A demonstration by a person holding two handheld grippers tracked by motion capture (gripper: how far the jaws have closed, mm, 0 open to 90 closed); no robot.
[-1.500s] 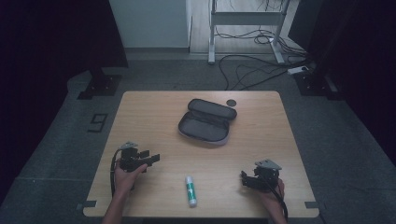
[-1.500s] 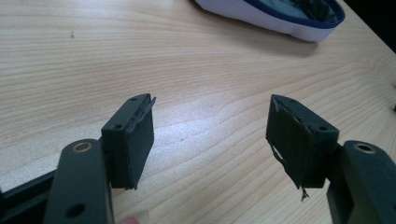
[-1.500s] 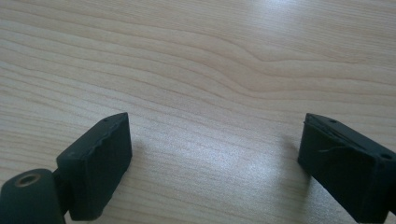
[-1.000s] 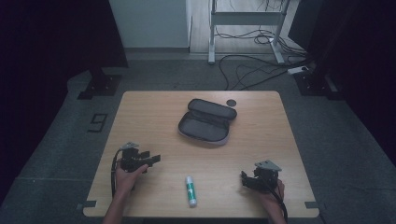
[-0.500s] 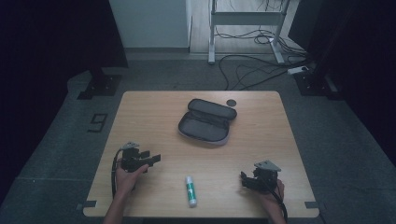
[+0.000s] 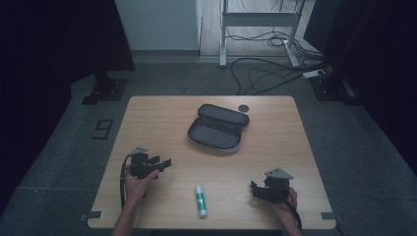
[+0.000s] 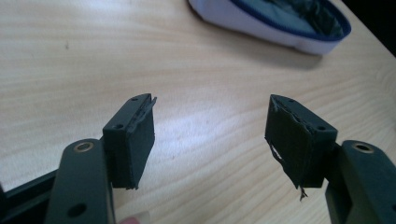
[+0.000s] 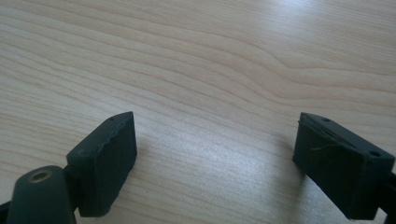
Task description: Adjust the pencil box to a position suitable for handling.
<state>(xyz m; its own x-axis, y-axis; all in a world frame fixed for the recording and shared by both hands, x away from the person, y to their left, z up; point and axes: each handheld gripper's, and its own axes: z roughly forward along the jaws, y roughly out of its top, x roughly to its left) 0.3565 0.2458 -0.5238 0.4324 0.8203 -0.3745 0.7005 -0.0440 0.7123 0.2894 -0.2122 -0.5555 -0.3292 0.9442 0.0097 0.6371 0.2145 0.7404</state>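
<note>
A white cylindrical glue stick with a green label (image 6: 200, 201) lies flat near the wooden table's front edge, pointing roughly front to back; its cap appears closed. An open grey zippered fabric pencil case (image 6: 218, 129) rests at table centre, unzipped, interior facing upward.

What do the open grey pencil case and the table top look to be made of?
Open grey pencil case: soft fabric, probably; the dark lining wrinkles, and a blue trim edges its pale wall. Light wooden table top: wood or wood-look laminate, with visible grain lines and a soft sheen.
</note>
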